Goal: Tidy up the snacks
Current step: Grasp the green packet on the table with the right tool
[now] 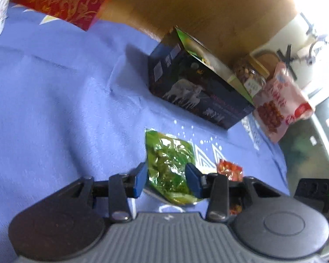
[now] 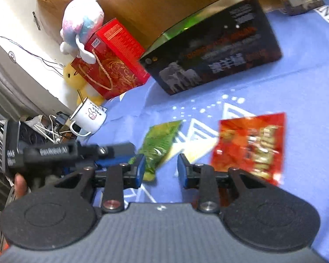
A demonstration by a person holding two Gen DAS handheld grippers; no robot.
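Two snack packets lie on the blue cloth [image 1: 54,100]: the left gripper [image 1: 166,178] straddles the green packet [image 1: 170,166] with jaws spread, likely for a pickup, while the right gripper [image 2: 161,168] hovers parted and empty beside the red packet [image 2: 250,146].

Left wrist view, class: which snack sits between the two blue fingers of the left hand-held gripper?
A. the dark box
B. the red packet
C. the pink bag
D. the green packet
D: the green packet lies between the fingers of the left hand-held gripper, while the red packet lies off to one side.
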